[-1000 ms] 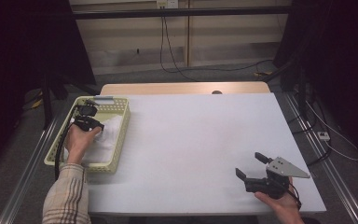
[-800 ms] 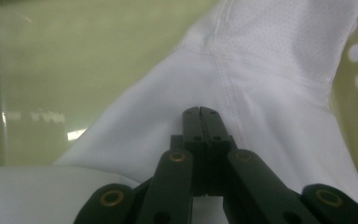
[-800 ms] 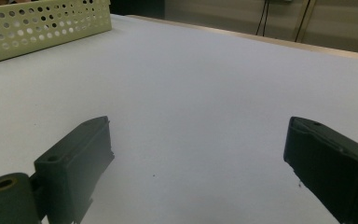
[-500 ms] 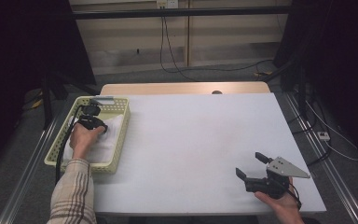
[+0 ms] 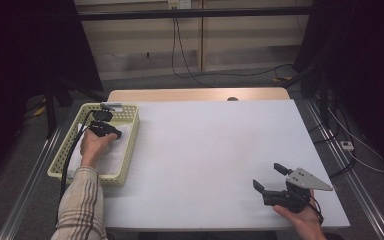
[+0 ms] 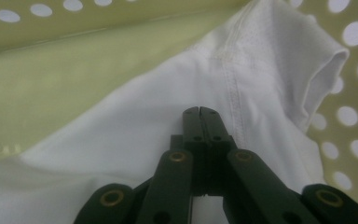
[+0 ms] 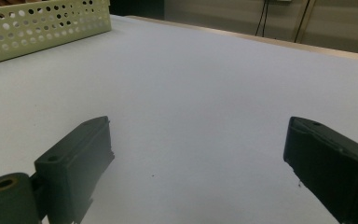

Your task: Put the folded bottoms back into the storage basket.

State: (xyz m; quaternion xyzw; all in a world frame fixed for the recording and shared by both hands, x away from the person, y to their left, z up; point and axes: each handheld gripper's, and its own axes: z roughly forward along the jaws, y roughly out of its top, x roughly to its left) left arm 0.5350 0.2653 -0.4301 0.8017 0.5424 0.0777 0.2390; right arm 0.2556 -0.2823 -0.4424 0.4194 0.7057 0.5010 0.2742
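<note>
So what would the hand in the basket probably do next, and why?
Probably lift a little. The left gripper, down in the yellow basket, has its jaws together on the white cloth, though whether any fabric is pinched is hard to tell; a short lift would show. The right gripper rests open on the white table, waiting.

Dim room: wooden wall panels [image 5: 190, 47], grey floor [image 5: 190, 82], trailing cables [image 5: 215, 74].

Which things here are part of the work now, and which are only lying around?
Part of the work:
- left gripper, shut on the white cloth
- yellow basket holding the cloth

Lying around or idle:
- right gripper, open above the table
- floor cables
</note>
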